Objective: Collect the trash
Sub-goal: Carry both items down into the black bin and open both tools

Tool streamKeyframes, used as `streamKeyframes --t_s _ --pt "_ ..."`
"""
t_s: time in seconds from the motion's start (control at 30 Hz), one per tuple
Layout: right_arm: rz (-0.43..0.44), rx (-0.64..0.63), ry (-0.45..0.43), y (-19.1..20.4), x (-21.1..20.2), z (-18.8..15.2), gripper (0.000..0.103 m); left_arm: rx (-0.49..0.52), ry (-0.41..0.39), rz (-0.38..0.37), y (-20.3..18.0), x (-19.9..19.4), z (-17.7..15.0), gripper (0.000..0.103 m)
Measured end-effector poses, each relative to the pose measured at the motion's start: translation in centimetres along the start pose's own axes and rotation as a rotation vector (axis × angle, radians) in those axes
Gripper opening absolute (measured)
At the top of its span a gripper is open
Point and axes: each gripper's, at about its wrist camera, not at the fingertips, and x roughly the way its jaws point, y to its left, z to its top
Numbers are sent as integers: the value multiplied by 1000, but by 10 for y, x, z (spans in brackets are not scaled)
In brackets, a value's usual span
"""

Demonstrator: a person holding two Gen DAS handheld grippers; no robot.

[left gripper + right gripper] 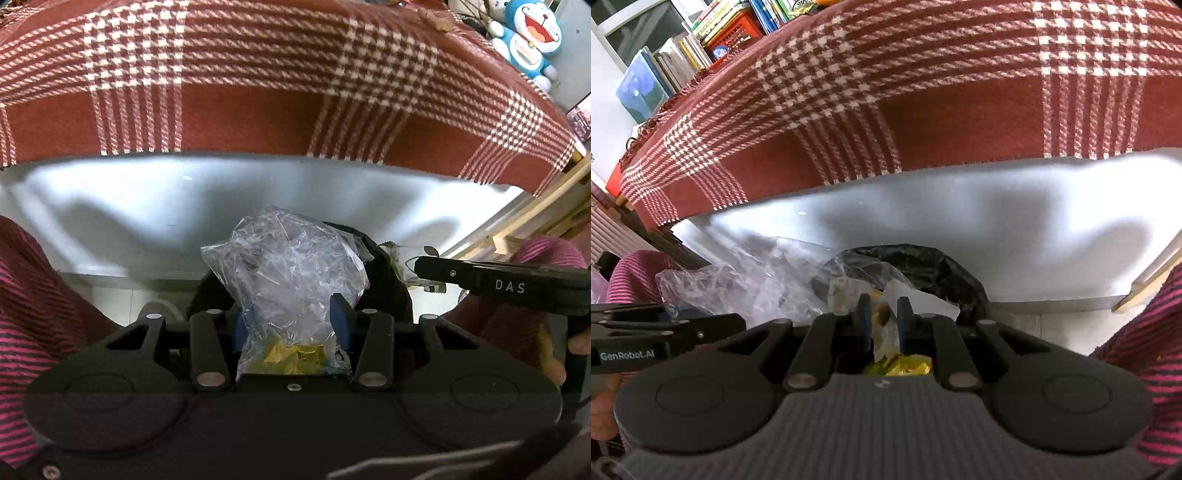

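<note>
My left gripper (pixel 290 319) is shut on a crumpled clear plastic bag (pixel 291 262) with yellow scraps at its bottom; the blue pads (pixel 340 314) press on both sides. Right behind it gapes a black bin bag (pixel 388 273). My right gripper (pixel 884 317) is shut on a crumpled pale and yellow wrapper (pixel 886 332), just above the black bin bag (pixel 923 266). The right gripper (pixel 421 267) enters the left wrist view from the right. In the right wrist view the left gripper (pixel 701 319) shows at the left with the clear bag (pixel 738 288).
A red and white plaid blanket (pixel 258 85) hangs over a white sheet (pixel 147 199) ahead. Pink striped sleeves (pixel 1152 350) flank both views. A blue cartoon toy (pixel 532 37) stands at the far right, books (pixel 683 55) at the far left, a wooden frame (pixel 517 236) at the right.
</note>
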Motion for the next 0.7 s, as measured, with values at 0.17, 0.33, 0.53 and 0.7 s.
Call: streamKeyframes --t_s 0.17,0.33,0.53,0.7 --pt "1 0 16 2 6 1 19 -10 15 0 0 6 -2 43" --pt "7 -5 28 4 9 1 23 -14 24 6 1 8 -4 47" --pt "8 -16 27 7 9 2 51 -36 36 18 3 8 -2 74" --pt "20 -19 25 7 9 3 58 -23 20 44 2 4 -1 80"
